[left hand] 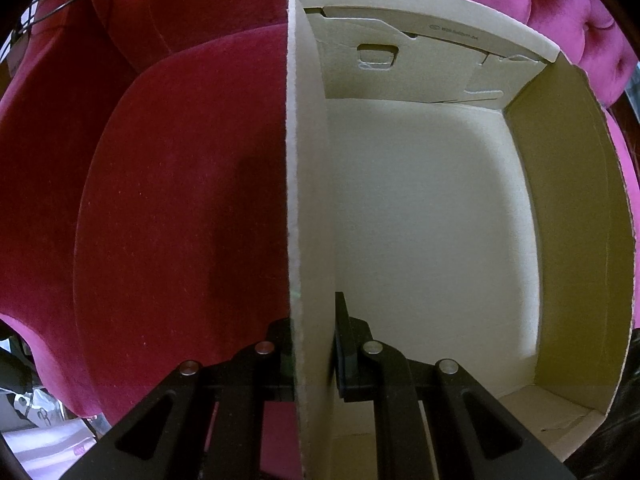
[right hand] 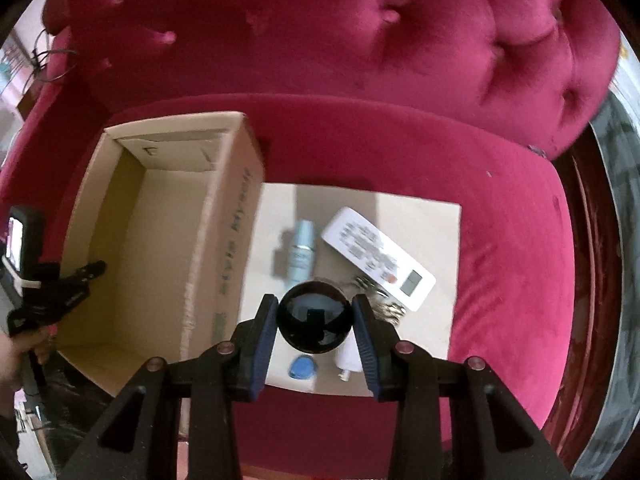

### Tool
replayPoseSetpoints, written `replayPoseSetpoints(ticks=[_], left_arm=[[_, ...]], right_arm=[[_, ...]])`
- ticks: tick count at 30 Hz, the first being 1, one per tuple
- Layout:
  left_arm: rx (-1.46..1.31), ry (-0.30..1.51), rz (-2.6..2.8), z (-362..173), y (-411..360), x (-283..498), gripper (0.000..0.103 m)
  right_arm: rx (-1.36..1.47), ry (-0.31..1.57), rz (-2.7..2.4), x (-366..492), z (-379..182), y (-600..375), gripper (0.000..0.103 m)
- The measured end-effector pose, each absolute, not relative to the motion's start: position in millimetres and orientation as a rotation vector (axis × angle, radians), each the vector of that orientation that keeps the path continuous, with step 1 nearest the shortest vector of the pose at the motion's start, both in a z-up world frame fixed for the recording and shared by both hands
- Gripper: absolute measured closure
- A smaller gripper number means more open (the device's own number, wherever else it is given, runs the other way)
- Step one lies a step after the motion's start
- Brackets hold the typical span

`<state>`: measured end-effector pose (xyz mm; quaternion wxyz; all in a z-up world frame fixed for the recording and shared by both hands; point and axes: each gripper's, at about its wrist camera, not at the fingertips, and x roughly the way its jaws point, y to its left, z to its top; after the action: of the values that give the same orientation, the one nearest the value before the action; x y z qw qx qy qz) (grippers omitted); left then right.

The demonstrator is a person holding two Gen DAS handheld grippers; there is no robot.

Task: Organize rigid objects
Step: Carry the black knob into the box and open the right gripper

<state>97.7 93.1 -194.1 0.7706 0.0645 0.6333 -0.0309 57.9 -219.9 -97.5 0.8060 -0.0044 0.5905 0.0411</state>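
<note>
Over a crimson velvet sofa [right hand: 400, 152], my right tool [right hand: 316, 322] pinches a glossy black round object [right hand: 315, 320] between its blue pads [right hand: 262, 344], holding it above the cardboard sheet [right hand: 420, 216] where the rest of the clutter lies. My left tool [left hand: 314, 344] is clamped on the near side wall of the open cardboard box [left hand: 308, 200], one finger inside and one outside, steadying it on the seat cushion.

I judge the black piece hard, smooth and probably slippery: a curved, shiny surface gives the pads only a narrow line of contact, so I would keep the grip across its widest part and avoid tilting. Whether it is glass I cannot tell; I would treat it as breakable.

Waiting on the sheet: a white remote control [right hand: 378, 258], light and stiff, best taken across its narrow width; a pale blue bottle [right hand: 302, 250] lying on its side, likely to roll; a small blue item [right hand: 302, 366].
</note>
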Motion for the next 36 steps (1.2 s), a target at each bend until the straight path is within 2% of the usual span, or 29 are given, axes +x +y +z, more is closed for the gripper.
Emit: replayPoseSetpoints(ticks=[18, 36], left_arm=[[0.135, 1.373, -0.071, -191.7, 92.3, 98.5, 0.09], [0.126, 1.38, -0.072, -190.4, 95.4, 99.9, 0.09]], right_arm=[[-0.119, 1.24, 0.289, 85.8, -92.3, -117.5, 0.063], [-0.122, 1.316, 0.373, 117.3, -159.2, -55.4, 0.063]])
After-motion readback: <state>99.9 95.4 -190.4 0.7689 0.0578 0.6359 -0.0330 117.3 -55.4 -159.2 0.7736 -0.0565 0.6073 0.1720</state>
